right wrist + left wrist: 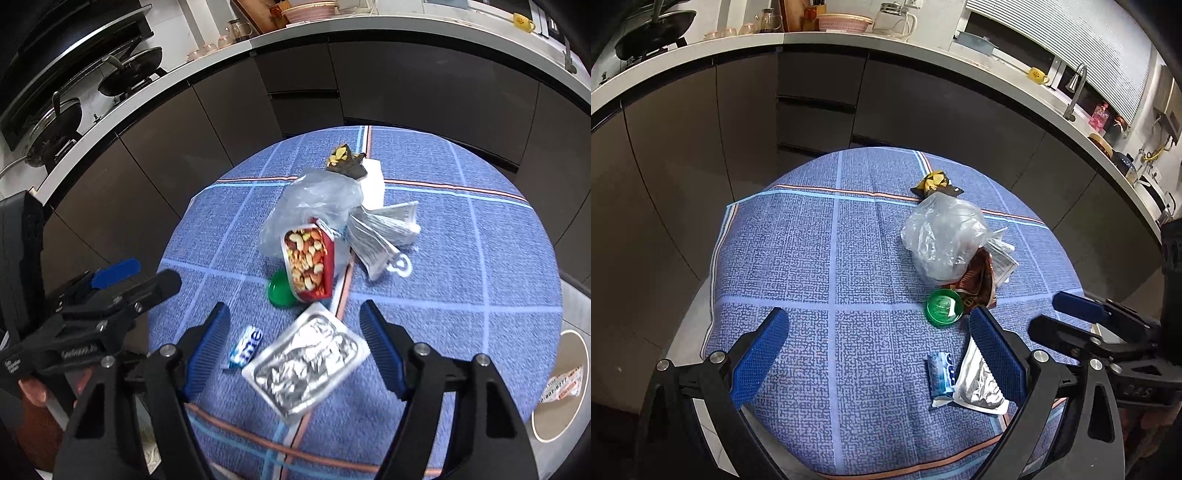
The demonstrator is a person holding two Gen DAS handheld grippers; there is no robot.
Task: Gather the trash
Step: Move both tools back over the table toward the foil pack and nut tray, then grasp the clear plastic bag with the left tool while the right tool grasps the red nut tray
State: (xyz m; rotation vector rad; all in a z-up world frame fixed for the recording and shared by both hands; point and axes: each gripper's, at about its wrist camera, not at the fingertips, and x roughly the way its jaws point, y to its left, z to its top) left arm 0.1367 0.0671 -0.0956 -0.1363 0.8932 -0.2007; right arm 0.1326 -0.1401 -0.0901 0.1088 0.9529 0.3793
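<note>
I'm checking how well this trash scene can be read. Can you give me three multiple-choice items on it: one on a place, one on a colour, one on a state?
1. The silver foil packet lies:
A. at the table's near edge
B. under the clear plastic bag
C. on the counter

2. The round lid is:
A. red
B. green
C. yellow

3. The right gripper is:
A. shut on the mint wrapper
B. shut on the foil packet
C. open, holding nothing

Key: 1 A, it lies nearest the grippers, apart from the pile; 2 B, green in both views; 3 C, its pads stand apart, clear of the foil packet.
</note>
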